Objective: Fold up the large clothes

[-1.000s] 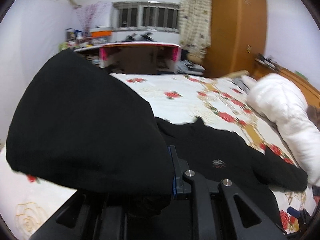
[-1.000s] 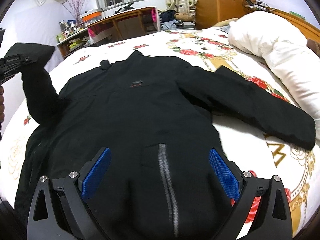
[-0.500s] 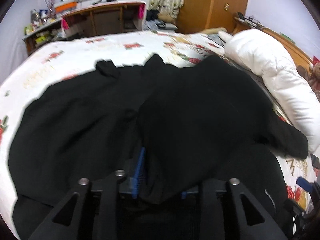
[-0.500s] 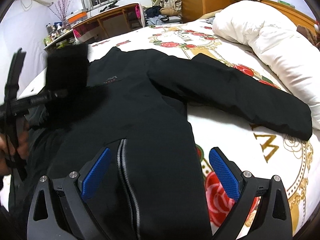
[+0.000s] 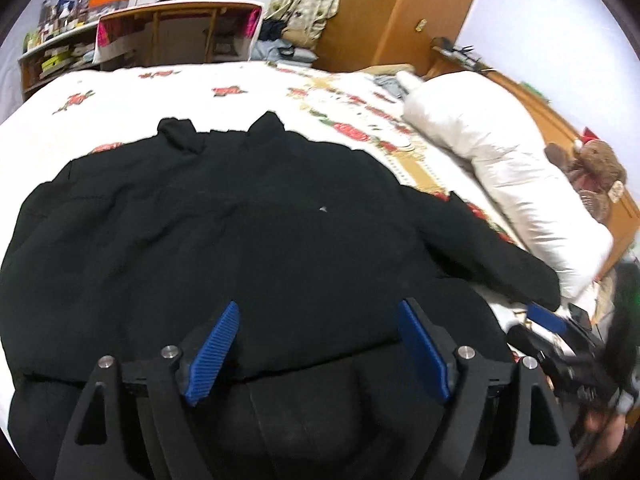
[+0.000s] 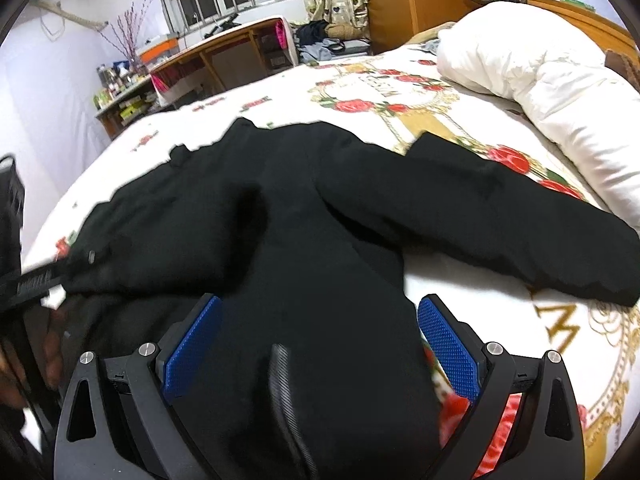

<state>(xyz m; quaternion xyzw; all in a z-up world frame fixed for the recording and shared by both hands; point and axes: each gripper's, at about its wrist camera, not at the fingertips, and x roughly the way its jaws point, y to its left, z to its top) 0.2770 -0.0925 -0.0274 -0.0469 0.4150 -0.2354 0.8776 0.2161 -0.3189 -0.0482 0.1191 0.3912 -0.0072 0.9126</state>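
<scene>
A large black jacket (image 5: 224,232) lies front-up on the rose-print bed, collar toward the far side. Its left sleeve is folded across the chest (image 6: 168,236). Its right sleeve (image 6: 500,220) lies stretched out toward the white duvet. My left gripper (image 5: 318,344) is open and empty, just above the folded sleeve. My right gripper (image 6: 318,344) is open and empty over the jacket's lower front, beside the grey zipper (image 6: 286,392). The right gripper also shows at the right edge of the left wrist view (image 5: 560,336).
A rolled white duvet (image 5: 500,168) lies along the bed's right side, with a brown teddy bear (image 5: 592,176) behind it. A wooden desk (image 5: 176,32) and shelves stand beyond the bed's far edge, and a wooden wardrobe (image 5: 392,12) stands at the back right.
My left gripper carried the left sleeve across the jacket's chest, laid it down and opened. My right gripper stayed open and shifted a little to the right.
</scene>
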